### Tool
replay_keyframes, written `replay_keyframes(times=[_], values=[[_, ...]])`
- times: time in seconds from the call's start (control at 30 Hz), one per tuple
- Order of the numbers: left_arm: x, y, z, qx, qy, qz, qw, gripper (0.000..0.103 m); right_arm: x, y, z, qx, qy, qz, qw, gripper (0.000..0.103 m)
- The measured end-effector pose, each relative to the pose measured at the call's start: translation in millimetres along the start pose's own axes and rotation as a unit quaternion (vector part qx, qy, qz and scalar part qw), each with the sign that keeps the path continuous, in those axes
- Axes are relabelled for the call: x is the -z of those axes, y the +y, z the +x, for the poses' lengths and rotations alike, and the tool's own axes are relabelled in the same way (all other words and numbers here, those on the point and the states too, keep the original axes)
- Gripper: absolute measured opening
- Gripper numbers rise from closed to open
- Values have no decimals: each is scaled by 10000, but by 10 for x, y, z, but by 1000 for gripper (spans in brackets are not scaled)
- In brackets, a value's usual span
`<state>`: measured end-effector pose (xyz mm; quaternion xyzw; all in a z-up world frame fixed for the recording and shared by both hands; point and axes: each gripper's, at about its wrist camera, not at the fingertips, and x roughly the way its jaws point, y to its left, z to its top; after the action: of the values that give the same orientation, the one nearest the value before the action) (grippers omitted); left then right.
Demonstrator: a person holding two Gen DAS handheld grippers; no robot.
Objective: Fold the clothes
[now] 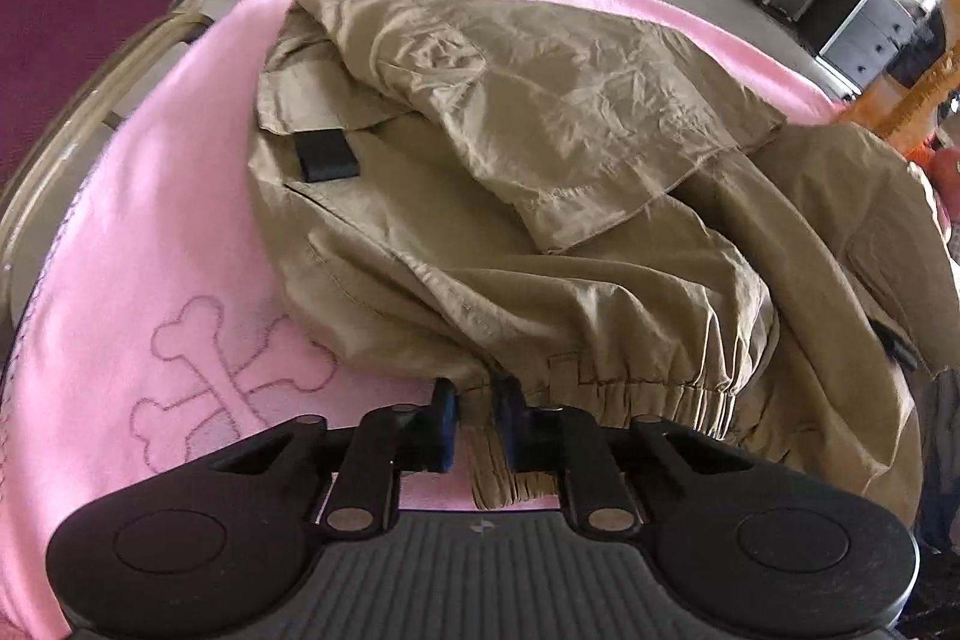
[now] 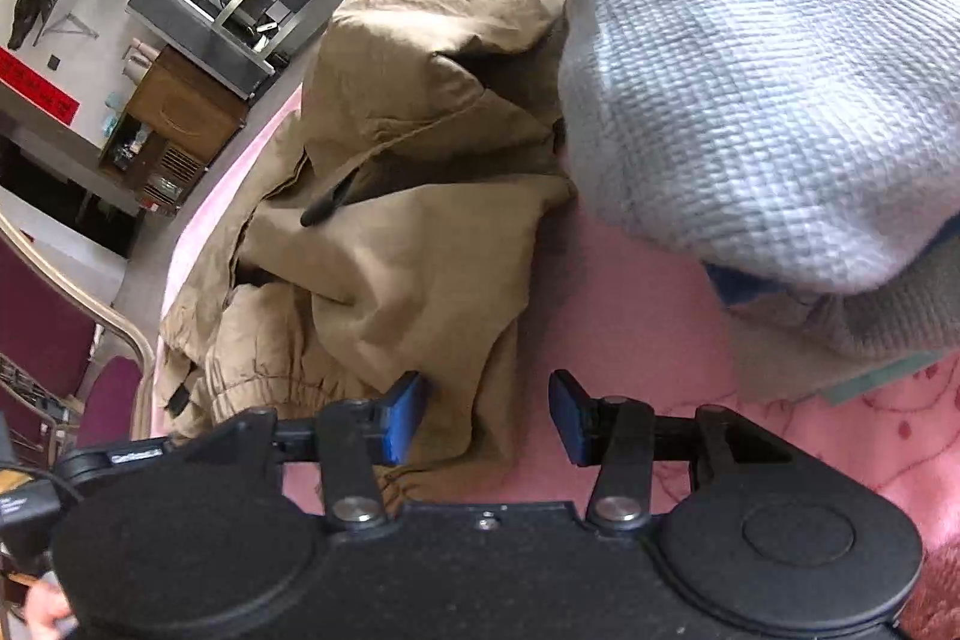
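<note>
Left gripper (image 1: pixel 477 421) pinches the tan jacket (image 1: pixel 540 148) at its elastic hem (soft, light, slippery-looking); right gripper (image 2: pixel 489 415) gapes, holding nothing.

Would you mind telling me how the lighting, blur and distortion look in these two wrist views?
Left wrist view: strong fisheye bending at the edges, daylight sheen on the khaki jacket, blown-out brightness top right. Right wrist view: same curved distortion, the pale blue knit close and slightly soft, the pink blanket shadowed under it.
</note>
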<state>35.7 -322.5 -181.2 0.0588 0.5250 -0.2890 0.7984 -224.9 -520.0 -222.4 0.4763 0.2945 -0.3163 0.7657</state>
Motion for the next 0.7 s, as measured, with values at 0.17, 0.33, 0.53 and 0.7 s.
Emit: replay_keyframes(times=[0.17, 0.33, 0.53, 0.7], values=[[-58, 121, -439, 40, -394, -33, 9992, 11, -30, 133, -263, -267, -341, -220, 9988, 4], [-40, 340, -999, 274, -449, -146, 9985, 11, -164, 129, -791, -846, -393, 217, 9954, 3], [167, 402, -949, 250, 88, -192, 9995, 18, -418, 100, -856, -306, -92, 303, 9990, 5], [370, 435, -691, -128, 267, -84, 9995, 21, -299, 40, -518, 286, 320, 119, 9990, 25]])
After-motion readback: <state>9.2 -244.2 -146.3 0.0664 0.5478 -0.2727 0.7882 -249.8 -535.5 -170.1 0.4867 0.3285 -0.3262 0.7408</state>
